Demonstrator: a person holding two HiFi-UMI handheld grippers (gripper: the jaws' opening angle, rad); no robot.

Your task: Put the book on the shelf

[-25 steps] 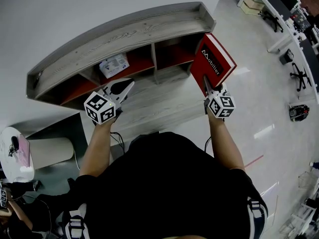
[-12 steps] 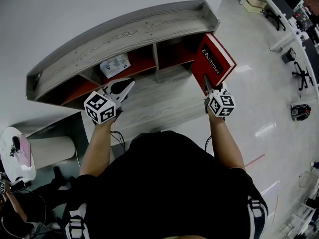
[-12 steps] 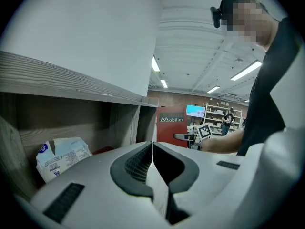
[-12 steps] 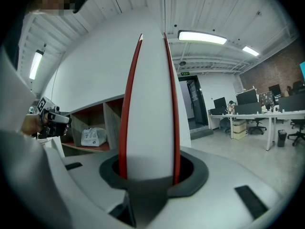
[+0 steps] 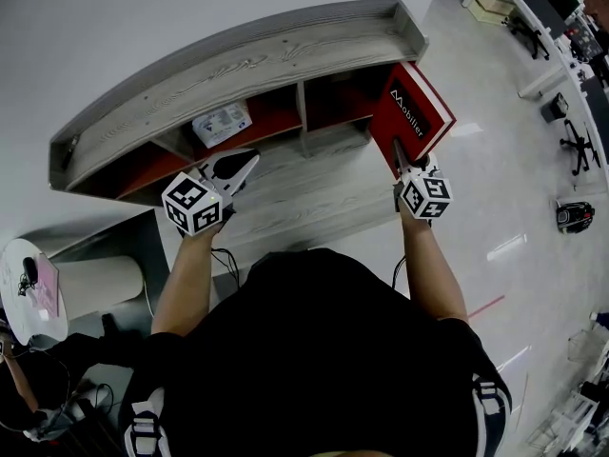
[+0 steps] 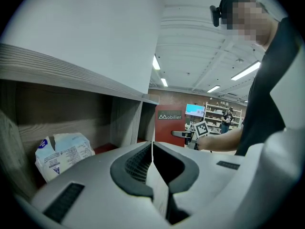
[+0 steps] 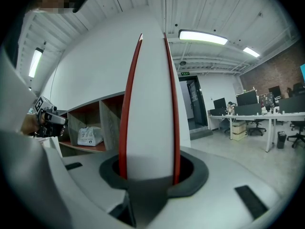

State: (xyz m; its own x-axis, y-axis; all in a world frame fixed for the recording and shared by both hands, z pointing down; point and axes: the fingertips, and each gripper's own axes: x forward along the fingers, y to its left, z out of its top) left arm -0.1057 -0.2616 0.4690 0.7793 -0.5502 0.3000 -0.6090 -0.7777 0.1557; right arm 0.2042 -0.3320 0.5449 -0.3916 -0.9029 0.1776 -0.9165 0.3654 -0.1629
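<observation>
A red book (image 5: 411, 117) with a white title on its cover stands upright at the right end of the grey wooden shelf unit (image 5: 238, 60). My right gripper (image 5: 401, 160) is shut on its lower edge; the right gripper view shows the book (image 7: 150, 104) clamped between the jaws, its white page edge facing the camera. My left gripper (image 5: 245, 167) hovers over the lower shelf board in front of the left compartment, and in the left gripper view that gripper (image 6: 152, 149) has its jaws closed together with nothing between them.
A white-and-blue packet (image 5: 222, 122) lies in the left compartment, also seen as the packet (image 6: 62, 154) in the left gripper view. The middle compartment (image 5: 335, 103) has a red floor. Office desks and chairs (image 5: 561, 55) stand at the right. A round white table (image 5: 33, 293) sits at lower left.
The view has shifted slightly; the book and right gripper sit a touch higher and further right against the shelf's end. The left gripper has barely moved.
</observation>
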